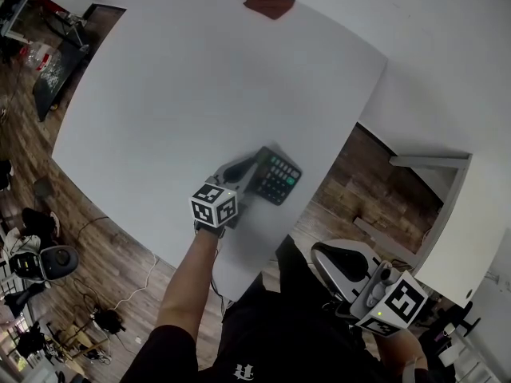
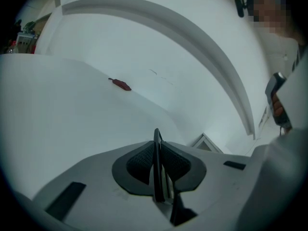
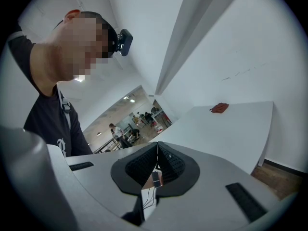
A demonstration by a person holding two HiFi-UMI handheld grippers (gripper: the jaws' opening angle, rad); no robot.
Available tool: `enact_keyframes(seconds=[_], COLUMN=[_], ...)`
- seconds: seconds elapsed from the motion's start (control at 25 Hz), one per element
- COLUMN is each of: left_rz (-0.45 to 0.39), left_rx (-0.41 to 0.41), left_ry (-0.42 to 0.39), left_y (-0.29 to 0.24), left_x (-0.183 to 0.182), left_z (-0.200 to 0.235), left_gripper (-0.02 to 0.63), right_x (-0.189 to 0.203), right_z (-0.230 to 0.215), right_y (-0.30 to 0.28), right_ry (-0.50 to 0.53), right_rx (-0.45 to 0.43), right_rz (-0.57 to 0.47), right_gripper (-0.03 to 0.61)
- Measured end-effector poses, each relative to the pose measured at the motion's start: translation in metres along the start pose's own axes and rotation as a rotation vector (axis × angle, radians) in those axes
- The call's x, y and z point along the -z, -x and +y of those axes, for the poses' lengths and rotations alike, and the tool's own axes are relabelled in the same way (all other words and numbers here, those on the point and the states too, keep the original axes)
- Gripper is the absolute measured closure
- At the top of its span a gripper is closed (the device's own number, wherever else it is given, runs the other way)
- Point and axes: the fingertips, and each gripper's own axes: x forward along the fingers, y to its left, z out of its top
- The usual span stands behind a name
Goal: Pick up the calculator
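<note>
The calculator point(image 1: 276, 176) is dark with rows of keys and lies face up on the white table point(image 1: 176, 94), close to its near right edge. My left gripper point(image 1: 246, 172) reaches it from the near side and grips its left end. In the left gripper view the calculator point(image 2: 157, 153) shows edge-on as a thin dark slab, with both ribbed pads point(image 2: 142, 163) pressed against it. My right gripper point(image 1: 323, 252) hangs off the table at the lower right, beside the person's body. In the right gripper view its pads point(image 3: 144, 165) meet at the tip of the right gripper point(image 3: 157, 147) with nothing between them.
A small red object point(image 1: 269, 1) lies at the table's far edge, also visible as the red object point(image 2: 120, 84) and the red object point(image 3: 220, 108). White walls stand behind the table. Wooden floor point(image 1: 351, 182) lies past the right edge, right next to the calculator.
</note>
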Motion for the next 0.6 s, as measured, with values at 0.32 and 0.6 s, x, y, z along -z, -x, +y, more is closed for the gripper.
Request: enact_keyframes(seconds=[0.32, 0.6], left_rz=[-0.015, -0.008], left_rx=[0.017, 0.053], left_ry=[-0.02, -0.038], left_y=[0.015, 0.06], left_x=[-0.011, -0.023], left_z=[-0.023, -0.06], left_gripper=[0.574, 0.574], right_x=[-0.002, 0.002], right_z=[0.014, 0.036], right_y=[0.004, 0.005], right_ry=[0.01, 0.004], right_rx=[-0.012, -0.038], right_rz=[-0.027, -0.053], right_gripper=[0.566, 0.566])
